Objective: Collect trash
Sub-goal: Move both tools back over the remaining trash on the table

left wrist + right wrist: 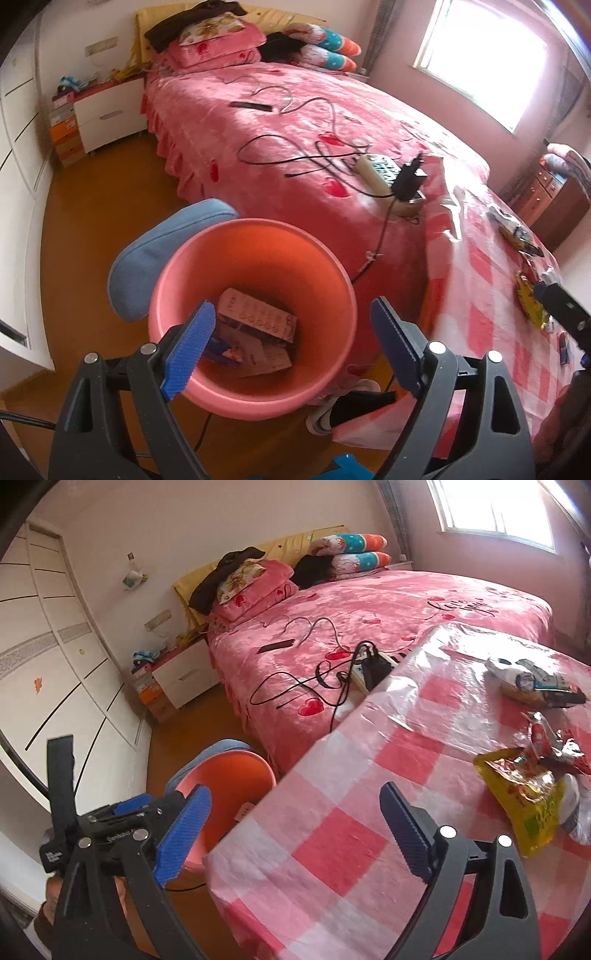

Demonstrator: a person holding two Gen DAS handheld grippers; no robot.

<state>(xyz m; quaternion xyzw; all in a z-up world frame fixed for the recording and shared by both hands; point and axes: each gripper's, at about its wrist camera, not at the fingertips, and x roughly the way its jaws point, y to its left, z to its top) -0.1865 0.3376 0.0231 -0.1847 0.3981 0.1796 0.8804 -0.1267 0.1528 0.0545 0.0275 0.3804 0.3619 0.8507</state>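
A pink bin (255,314) stands on the floor beside the table; it also shows in the right wrist view (229,786). Boxes and paper trash (255,325) lie in its bottom. My left gripper (291,347) is open and empty, right above the bin's mouth. My right gripper (295,834) is open and empty, above the near part of the checked table (332,812). On the table to its right lie a yellow wrapper (524,797), a red foil wrapper (550,742) and a white-and-yellow packet (532,683). The yellow wrapper also shows in the left wrist view (530,299).
A bed with a pink cover (369,627) lies beyond the table, with cables, a power strip (376,171) and a remote (251,106) on it. A blue cushion (147,258) lies behind the bin. A white nightstand (107,118) and wardrobe (44,646) are at the left.
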